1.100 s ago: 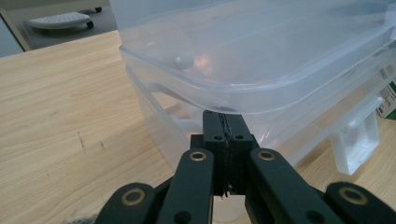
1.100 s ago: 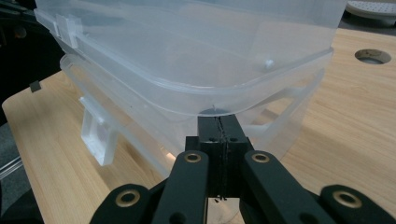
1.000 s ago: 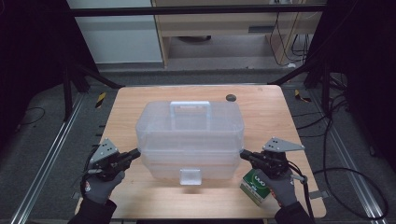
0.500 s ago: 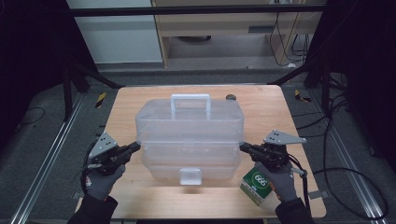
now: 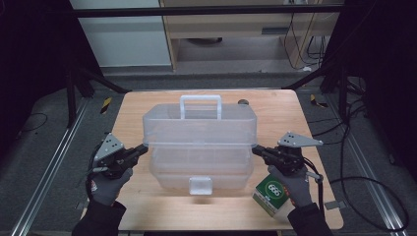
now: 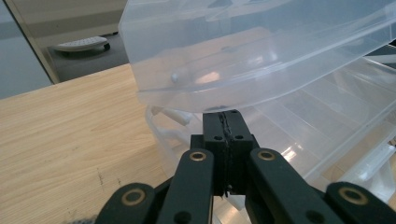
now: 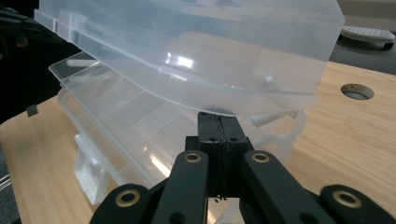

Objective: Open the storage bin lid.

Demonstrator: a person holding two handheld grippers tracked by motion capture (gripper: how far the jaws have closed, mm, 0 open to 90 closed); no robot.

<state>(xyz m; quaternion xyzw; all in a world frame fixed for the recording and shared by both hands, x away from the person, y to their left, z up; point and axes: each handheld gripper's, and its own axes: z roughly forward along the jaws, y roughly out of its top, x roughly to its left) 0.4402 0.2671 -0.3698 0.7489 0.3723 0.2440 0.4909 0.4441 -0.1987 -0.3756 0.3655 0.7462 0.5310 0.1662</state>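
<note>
Clear plastic organizer box [image 5: 199, 147] sits mid-counter [image 5: 147, 216], lid [image 5: 199, 125] lifted off the base so there's a gap along the front. White carry handle [image 5: 200, 104] stands up on top, latch tab [image 5: 200, 185] hangs at the base front.

My left tongs [image 5: 142, 149] are at the box's left end, jaws pressed together, tip right under the lid's edge; left gripper view has the closed tip [image 6: 223, 122] touching the lid's [image 6: 261, 51] underside. My right tongs [image 5: 255, 150] are at the right end, also pressed together, tip [image 7: 217, 122] against the lid's [image 7: 196, 51] lower rim. Nothing is pinched between either pair.

Green-and-white carton [image 5: 271, 192] lies on the counter just under my right hand [image 5: 290, 184]. Small dark round thing [image 5: 242, 102] behind the box, can't tell what.
</note>
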